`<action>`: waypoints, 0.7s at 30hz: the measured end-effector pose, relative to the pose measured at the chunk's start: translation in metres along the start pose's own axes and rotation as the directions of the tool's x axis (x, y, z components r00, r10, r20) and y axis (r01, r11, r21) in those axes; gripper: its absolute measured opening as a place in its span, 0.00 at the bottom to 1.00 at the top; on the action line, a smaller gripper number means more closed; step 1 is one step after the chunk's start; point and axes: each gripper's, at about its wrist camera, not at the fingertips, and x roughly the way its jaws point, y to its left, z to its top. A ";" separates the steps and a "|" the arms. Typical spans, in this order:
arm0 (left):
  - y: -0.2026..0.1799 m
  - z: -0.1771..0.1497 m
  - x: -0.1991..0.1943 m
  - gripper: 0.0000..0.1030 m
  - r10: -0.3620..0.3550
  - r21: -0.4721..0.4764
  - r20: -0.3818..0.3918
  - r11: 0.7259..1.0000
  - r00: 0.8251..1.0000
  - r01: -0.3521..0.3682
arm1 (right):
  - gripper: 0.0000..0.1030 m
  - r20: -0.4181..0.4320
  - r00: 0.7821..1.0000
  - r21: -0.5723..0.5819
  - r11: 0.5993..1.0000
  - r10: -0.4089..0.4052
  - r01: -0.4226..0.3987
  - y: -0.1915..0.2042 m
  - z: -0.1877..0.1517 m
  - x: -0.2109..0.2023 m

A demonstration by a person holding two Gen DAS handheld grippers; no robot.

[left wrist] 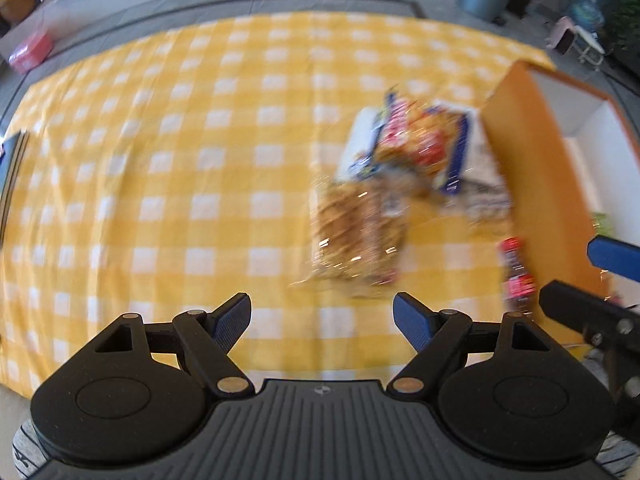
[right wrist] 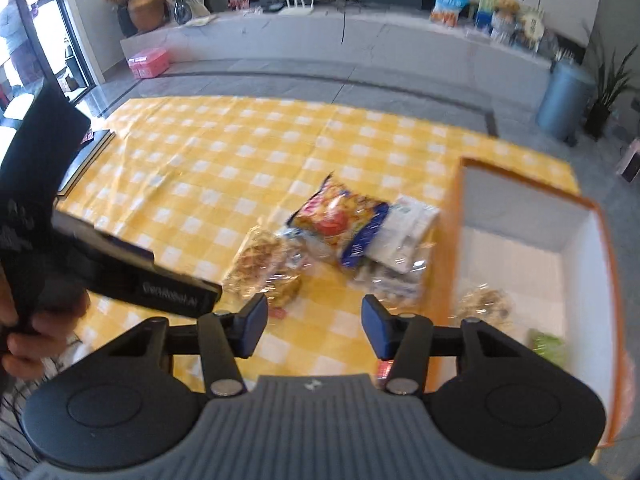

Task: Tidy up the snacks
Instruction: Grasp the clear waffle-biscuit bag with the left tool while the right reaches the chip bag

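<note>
Left black two-finger gripper with blue pads (left wrist: 322, 320): jaws spread wide, nothing between them, poised above the yellow-and-white checked cloth (left wrist: 180, 152). Right black two-finger gripper with blue pads (right wrist: 315, 326): jaws likewise apart, empty, above the same cloth. Bare hand (right wrist: 38, 330) grips the left gripper's handle.

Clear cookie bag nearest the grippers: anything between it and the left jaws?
Nothing visible. The left gripper is open, with only bare checkered cloth between it and the cookie bag. The orange box stands off to the right.
</note>
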 end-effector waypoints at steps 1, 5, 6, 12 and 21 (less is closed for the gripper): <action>0.005 -0.002 0.006 0.92 0.007 -0.001 -0.004 1.000 1.000 -0.007 | 0.54 -0.020 1.000 0.018 1.000 0.014 -0.014 0.002 0.003 0.008; 0.024 -0.006 0.030 0.92 0.003 0.023 -0.033 1.000 0.999 -0.002 | 0.72 -0.091 0.995 0.078 0.996 0.048 -0.041 0.013 0.013 0.050; 0.028 -0.007 0.035 0.92 -0.001 0.027 -0.036 1.000 0.999 0.002 | 0.75 -0.106 0.993 0.091 0.995 0.056 -0.046 0.015 0.016 0.061; 0.044 -0.011 0.048 0.92 -0.035 0.051 -0.017 0.998 0.999 0.036 | 0.85 -0.165 0.986 0.189 0.982 0.036 -0.004 0.025 0.035 0.121; 0.023 0.006 0.040 0.92 -0.124 0.118 0.037 0.986 0.992 0.119 | 0.86 -0.133 0.984 -0.154 0.983 -0.119 0.098 0.023 0.086 0.126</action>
